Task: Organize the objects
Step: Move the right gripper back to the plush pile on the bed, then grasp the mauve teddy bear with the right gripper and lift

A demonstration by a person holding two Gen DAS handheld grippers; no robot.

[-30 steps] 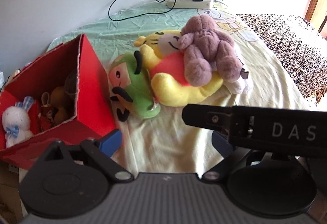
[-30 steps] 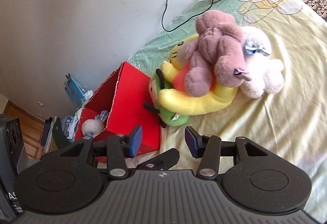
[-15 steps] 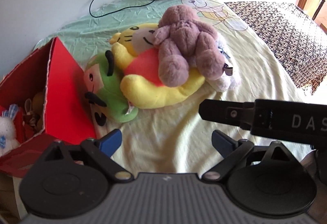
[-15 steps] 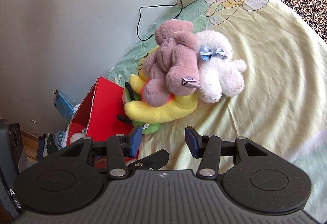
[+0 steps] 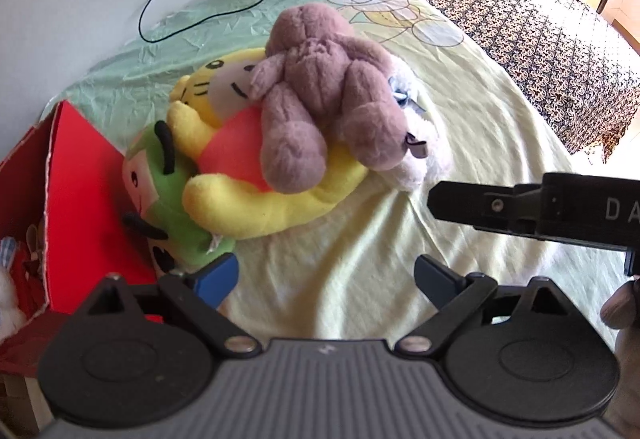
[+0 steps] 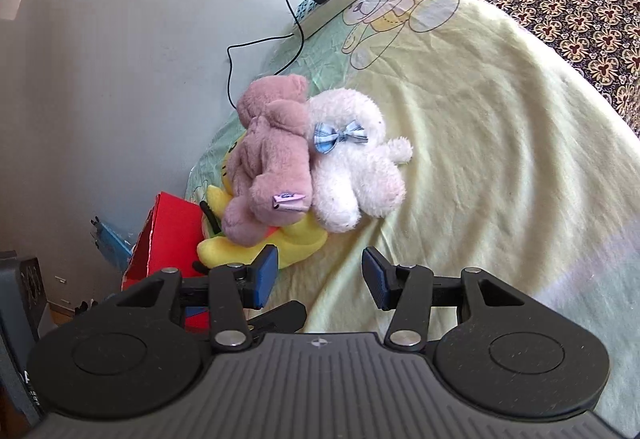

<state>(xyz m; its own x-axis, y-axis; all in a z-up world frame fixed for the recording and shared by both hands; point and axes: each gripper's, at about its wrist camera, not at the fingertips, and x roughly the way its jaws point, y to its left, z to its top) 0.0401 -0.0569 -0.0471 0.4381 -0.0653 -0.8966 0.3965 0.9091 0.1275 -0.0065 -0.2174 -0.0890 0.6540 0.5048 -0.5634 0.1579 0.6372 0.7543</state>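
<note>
Both grippers have advanced toward the heap of soft toys since the earlier frames; the heap now sits closer ahead of each pair of jaws, and the red cardboard box (image 5: 80,207) has slid toward the left edge of the left wrist view.

Red cardboard box: open-topped, left of the left jaws. Inside it, a small white plush with a blue checked bow (image 5: 8,295) shows at the frame edge; other contents cannot be made out.

Heap: a mauve-brown plush bear (image 5: 320,87) lies on top of a yellow plush tiger with an orange-red belly (image 5: 256,191). A green plush with black antennae (image 5: 172,207) rests against the box wall, just ahead of the left finger. A white fluffy plush with a blue checked bow (image 6: 352,175) lies beside the bear on the pale yellow bedsheet (image 6: 500,159).

Left gripper (image 5: 326,273): tilted steeply down over bare sheet, jaws wide apart, holding nothing. Right gripper (image 6: 320,275): angled shallowly down, jaws about half open, empty, the heap just ahead of its left finger.
</note>
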